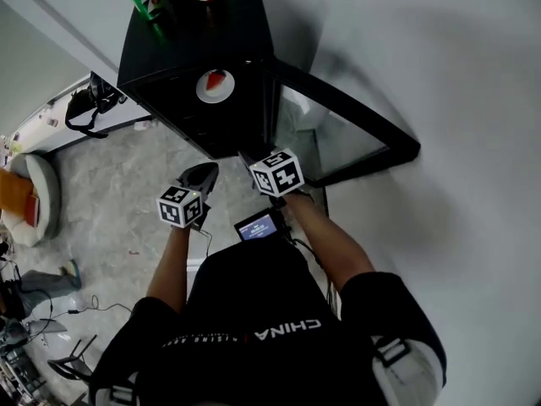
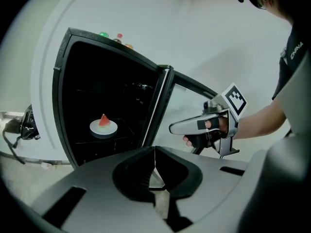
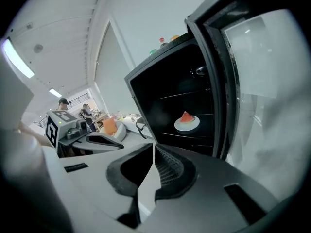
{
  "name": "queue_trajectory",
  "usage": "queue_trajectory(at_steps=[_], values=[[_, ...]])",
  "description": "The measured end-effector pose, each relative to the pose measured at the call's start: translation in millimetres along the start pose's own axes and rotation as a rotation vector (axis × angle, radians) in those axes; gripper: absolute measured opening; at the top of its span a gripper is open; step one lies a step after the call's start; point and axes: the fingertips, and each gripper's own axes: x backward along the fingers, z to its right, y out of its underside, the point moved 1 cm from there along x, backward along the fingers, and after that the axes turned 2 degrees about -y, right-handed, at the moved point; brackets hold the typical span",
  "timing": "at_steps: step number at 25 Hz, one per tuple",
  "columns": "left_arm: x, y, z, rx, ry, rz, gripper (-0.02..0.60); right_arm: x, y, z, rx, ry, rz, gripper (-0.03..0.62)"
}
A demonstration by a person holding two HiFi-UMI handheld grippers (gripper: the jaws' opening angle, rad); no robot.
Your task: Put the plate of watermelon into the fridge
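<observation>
Evidently the plate (image 1: 215, 86) with watermelon (image 1: 218, 78) rests inside the fridge (image 1: 228, 24), its door (image 1: 355, 134) swung wide for access. The left gripper (image 2: 155, 171) and right gripper (image 3: 153, 164) hang outside, jaws closed and empty, as nothing needs carrying.

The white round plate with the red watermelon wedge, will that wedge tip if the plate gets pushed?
Possibly: the red watermelon wedge stands point-up, so a jerk may topple it. The white round plate looks rigid and smooth, so it would probably slide rather than bend.
</observation>
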Motion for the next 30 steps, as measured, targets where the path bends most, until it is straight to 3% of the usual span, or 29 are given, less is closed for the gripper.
queue_trajectory(at_steps=[7,14,21,26,30], values=[[65,43,24,-0.108,0.013,0.011,0.012,2,42,-80,0.100,0.009,-0.027,0.025],[151,92,50,-0.266,0.087,0.029,0.012,13,93,-167,0.051,0.010,-0.028,0.025],[206,128,83,-0.258,0.133,0.078,0.012,46,128,-226,0.065,0.065,-0.013,0.025],[222,160,107,-0.229,0.143,0.053,0.012,71,151,-248,0.065,0.089,-0.010,0.025],[221,183,124,-0.172,0.151,-0.012,0.012,89,168,-249,0.067,0.108,-0.027,0.025]])
